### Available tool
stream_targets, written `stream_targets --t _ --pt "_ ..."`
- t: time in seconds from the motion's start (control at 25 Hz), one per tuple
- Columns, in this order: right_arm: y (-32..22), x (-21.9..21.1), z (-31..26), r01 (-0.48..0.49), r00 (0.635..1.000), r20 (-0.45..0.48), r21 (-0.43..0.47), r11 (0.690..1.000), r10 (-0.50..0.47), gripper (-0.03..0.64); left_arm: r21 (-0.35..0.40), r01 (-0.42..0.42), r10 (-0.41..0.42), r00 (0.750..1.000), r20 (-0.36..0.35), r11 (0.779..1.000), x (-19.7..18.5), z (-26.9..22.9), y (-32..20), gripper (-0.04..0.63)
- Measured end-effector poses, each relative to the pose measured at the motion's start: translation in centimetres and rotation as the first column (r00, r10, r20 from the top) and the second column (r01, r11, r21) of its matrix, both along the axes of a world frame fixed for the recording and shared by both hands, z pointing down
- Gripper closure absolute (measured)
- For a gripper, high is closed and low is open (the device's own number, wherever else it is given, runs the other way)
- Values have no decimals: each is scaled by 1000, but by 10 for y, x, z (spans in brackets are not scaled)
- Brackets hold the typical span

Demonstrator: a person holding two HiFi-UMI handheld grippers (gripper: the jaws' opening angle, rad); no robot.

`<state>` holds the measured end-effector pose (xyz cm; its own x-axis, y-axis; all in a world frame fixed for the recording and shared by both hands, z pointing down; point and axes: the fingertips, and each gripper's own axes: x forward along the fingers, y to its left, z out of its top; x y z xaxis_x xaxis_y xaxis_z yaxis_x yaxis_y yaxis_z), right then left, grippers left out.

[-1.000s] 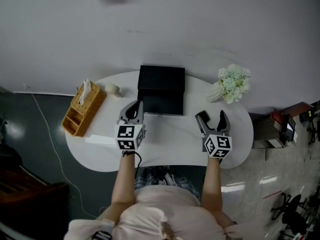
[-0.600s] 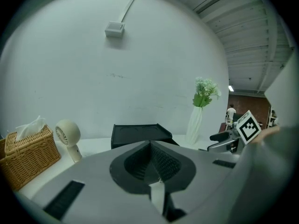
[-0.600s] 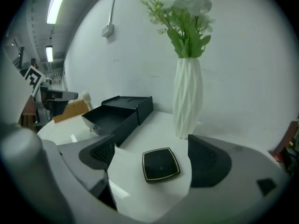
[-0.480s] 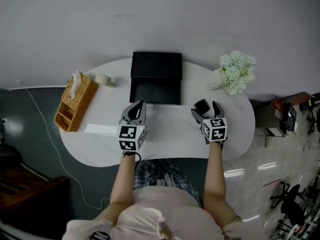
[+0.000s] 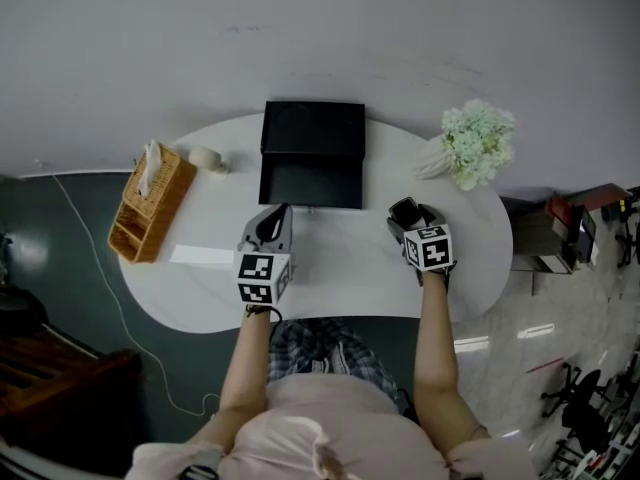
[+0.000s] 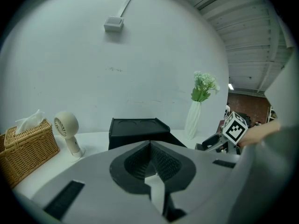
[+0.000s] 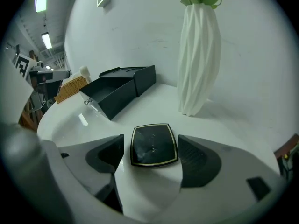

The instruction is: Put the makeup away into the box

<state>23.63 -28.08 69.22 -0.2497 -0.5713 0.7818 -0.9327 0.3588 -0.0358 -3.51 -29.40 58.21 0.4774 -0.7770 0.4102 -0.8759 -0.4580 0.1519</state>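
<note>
1. The right tool (image 7: 153, 158) straddles the black compact (image 7: 153, 143), which lies flat on the white desk (image 7: 154, 101). Its jaws have just been closing, pads not yet touching.
2. The left tool (image 6: 150, 162) is clenched on nothing.
3. The open black box (image 5: 313, 128) stands apart.

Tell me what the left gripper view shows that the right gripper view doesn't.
Left only: the left gripper, jaws shut and empty, and the tops of the flowers. Right only: the black compact between the jaws of the right gripper, which have just been closing but don't touch it. Both: the open black box, the white vase, the wicker tissue box.
</note>
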Motion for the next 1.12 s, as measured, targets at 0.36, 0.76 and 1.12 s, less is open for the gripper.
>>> stream_targets --t 0.36,0.76,1.12 --pt "-1 2 2 -14 999 -30 11 1000 14 290 5 26 -26 1000 0 1000 -8 -1 -3 571" --pt "-18 -20 -61 -11 1000 -3 160 987 12 291 22 58 -58 998 -2 998 -18 -12 -6 571" --pt "-43 -82 -104 98 992 50 243 965 -114 291 32 110 -110 994 -2 993 -40 -20 -5 571"
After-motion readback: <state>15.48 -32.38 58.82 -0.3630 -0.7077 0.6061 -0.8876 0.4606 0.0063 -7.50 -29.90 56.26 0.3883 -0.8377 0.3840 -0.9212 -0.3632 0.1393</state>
